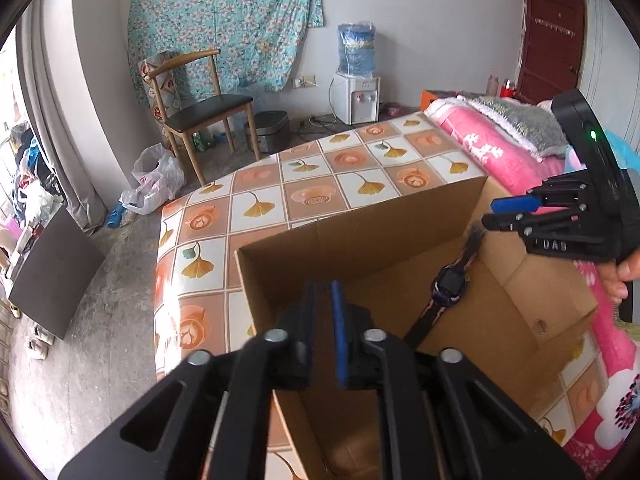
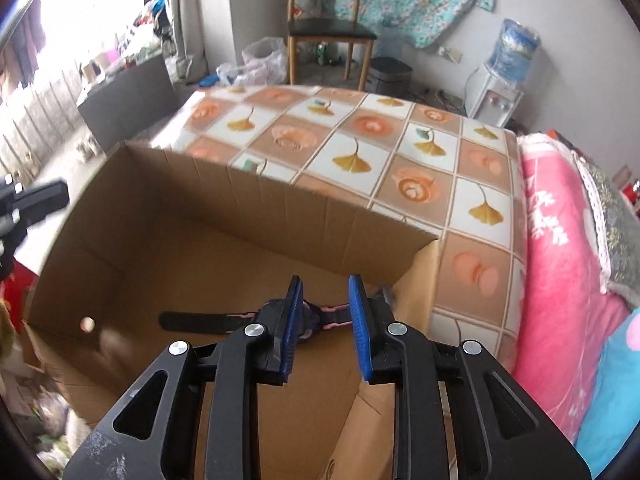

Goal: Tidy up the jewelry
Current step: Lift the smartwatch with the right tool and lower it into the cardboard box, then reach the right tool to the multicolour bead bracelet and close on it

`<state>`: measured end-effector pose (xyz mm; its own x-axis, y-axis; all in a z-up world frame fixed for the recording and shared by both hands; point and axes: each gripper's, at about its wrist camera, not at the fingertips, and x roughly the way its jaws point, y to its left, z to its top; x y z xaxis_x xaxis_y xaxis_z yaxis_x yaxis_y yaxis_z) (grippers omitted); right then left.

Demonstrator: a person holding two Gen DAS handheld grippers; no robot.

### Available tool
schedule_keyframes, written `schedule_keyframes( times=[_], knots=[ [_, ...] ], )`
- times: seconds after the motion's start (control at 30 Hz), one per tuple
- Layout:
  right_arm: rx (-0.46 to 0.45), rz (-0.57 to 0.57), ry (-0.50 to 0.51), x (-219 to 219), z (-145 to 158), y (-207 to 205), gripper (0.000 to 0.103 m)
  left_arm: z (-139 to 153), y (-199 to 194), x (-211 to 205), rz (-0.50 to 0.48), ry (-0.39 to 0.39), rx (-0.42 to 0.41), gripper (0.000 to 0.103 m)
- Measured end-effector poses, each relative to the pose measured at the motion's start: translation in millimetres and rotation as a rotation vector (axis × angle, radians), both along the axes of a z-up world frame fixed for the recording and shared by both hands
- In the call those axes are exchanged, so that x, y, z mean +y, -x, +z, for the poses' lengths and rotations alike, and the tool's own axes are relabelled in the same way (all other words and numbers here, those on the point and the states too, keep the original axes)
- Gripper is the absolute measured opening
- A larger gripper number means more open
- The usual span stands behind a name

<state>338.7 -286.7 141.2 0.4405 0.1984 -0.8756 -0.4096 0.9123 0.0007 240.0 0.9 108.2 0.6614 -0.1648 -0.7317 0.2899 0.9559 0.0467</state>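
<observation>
**Watch in the box, both grippers over it**

Open cardboard box [image 2: 224, 216] sits on a table [image 1: 304, 184] with a tile-pattern cloth, ginkgo leaves and orange blooms. Pink blanket [image 2: 560, 280] lies beside the table.

Watch [image 1: 448, 284], dark purple with a square face, lies inside the box, strap stretched out across the floor and up against a wall flap. In the right wrist view pink trim shows along the strap.

Right gripper [image 2: 322, 320]: released, blue pads parted, watch seen in the gap below them, not pinched.

Left gripper [image 1: 324, 320]: pads a narrow slit apart, nothing between them, hanging over the box interior.

A hand [image 1: 624, 276] shows at the right gripper's grip.
</observation>
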Motion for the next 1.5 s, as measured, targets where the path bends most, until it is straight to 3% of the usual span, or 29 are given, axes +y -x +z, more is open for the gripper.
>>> schedule_keyframes(
  times=[0.23, 0.33, 0.5, 0.67, 0.8, 0.87, 1.0, 1.07, 1.13, 1.37, 1.5],
  knots=[
    [0.027, -0.034, -0.079, -13, 26, 5, 0.024, 15, 35, 17, 0.020, 0.066, -0.040, 0.023],
    [0.045, -0.023, -0.126, -14, 34, 16, 0.024, 22, 59, 31, 0.034, 0.127, -0.065, 0.036],
    [0.051, -0.003, -0.267, -18, 52, 57, 0.029, 20, 110, 54, 0.065, 0.207, -0.112, 0.068],
    [0.009, 0.065, -0.414, -21, 67, 129, 0.040, -8, 161, 70, 0.085, 0.258, -0.106, 0.085],
    [-0.001, 0.084, -0.412, -15, 44, 183, 0.048, -56, 178, 61, 0.081, 0.303, 0.011, 0.088],
    [0.015, 0.040, -0.377, -12, 20, 197, 0.049, -87, 179, 48, 0.100, 0.257, 0.070, 0.088],
    [0.141, -0.071, -0.366, -11, -39, 208, 0.049, -139, 175, 28, 0.120, 0.164, 0.149, 0.089],
    [0.166, -0.132, -0.315, -8, -63, 211, 0.048, -145, 180, 18, 0.128, 0.085, 0.073, 0.092],
    [0.167, -0.165, -0.291, -5, -76, 212, 0.045, -151, 179, 8, 0.112, -0.002, 0.077, 0.097],
    [0.122, -0.166, -0.298, 13, -78, 207, 0.042, -158, 189, 12, 0.116, 0.031, 0.010, 0.099],
    [0.108, -0.158, -0.332, 21, -75, 199, 0.042, -155, 189, 14, 0.109, 0.024, 0.022, 0.099]
  ],
)
